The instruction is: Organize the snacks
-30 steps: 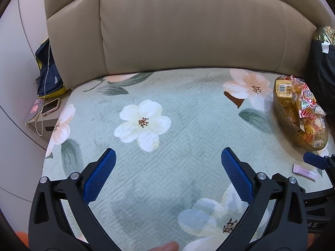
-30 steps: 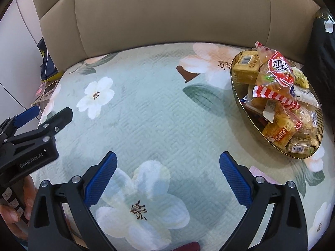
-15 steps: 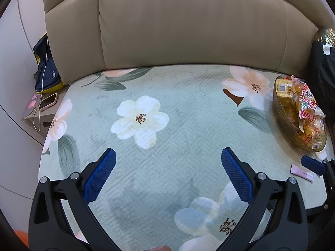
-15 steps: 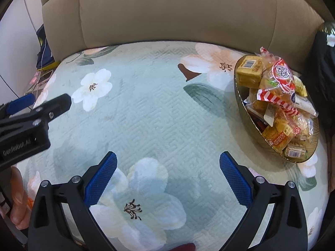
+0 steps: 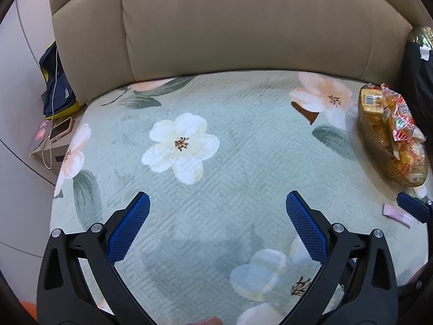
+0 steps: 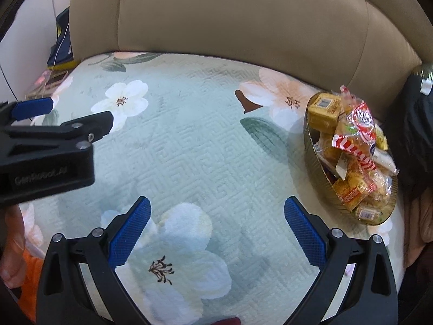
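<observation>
A gold oval dish point(image 6: 315, 159) heaped with wrapped snacks point(image 6: 351, 135) stands at the right edge of the flowered seat cover; the left wrist view shows the same dish point(image 5: 379, 159) far right. A small pink packet point(image 5: 397, 214) lies loose on the cover in front of the dish. My left gripper point(image 5: 217, 203) hangs open over the middle of the cover, nothing between its blue pads. My right gripper point(image 6: 216, 208) is open too, empty, left of the dish and short of it. The left gripper's body point(image 6: 48, 146) shows at the left of the right wrist view.
A beige leather backrest point(image 5: 243, 27) closes off the far side. A black bag point(image 6: 416, 135) sits right of the dish. Left of the seat, a low stand holds a phone point(image 5: 61, 128), a cable and a dark blue bag point(image 5: 54, 81). A hand point(image 6: 10, 246) shows at lower left.
Both grippers have pulled back and risen a little, so the seat and dish look smaller. The left gripper looms larger in the right wrist view. Both stay open.
</observation>
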`<state>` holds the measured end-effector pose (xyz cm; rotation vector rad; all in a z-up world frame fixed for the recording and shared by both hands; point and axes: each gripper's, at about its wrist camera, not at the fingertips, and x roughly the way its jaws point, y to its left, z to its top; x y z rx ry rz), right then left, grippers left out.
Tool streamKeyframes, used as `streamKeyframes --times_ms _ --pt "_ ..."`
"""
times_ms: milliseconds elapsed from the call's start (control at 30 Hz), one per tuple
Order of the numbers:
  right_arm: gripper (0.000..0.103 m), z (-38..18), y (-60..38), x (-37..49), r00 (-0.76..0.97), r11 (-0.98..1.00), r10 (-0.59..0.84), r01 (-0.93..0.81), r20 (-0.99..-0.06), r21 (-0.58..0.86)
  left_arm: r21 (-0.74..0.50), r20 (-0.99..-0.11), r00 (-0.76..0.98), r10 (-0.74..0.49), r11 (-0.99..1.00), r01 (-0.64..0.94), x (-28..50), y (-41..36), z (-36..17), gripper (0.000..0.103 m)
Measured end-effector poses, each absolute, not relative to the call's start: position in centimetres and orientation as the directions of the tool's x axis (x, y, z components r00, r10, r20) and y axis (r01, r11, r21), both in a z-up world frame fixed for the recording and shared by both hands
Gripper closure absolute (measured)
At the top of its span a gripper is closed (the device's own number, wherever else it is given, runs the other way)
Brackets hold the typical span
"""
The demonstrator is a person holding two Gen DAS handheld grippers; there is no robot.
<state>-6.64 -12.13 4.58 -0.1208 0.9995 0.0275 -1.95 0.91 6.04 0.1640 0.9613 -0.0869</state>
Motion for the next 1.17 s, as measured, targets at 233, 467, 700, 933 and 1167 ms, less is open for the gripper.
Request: streamKeyframes --times_ms 233,467,700,933,1167 --pt "0.005 4.4 -10.8 -6.8 0.553 0.983 -0.039 -0.127 -0.832 -0.13 0.108 -0.821 0.571 0.009 0.984 0.14 -1.8 1.1 5.8 0.003" --pt "0.005 4.8 -11.4 -6.6 0.552 0.99 -0.023 -0.104 -0.833 -0.097 0.123 -0.82 0.572 0.026 0.984 0.132 -1.9 1.4 5.5 0.003" --pt "0.005 4.4 -11.3 -6.4 0.543 0.99 -0.019 -0.108 -0.839 -0.092 0.112 -0.832 0.554 0.003 0.98 0.162 -1.7 0.8 4.7 0.003" --pt "0.005 4.0 -12.1 -5.7 0.512 0.998 0.037 -0.07 -0.858 0.001 0.103 -0.82 0.572 0.005 0.985 0.139 -1.5 1.4 5.1 0.003" --pt "0.005 3.6 -12.8 -5.3 0.497 0.999 0.051 -0.039 -0.866 0.037 0.091 -0.828 0.56 0.0 0.987 0.135 -1.4 1.3 4.8 0.003"
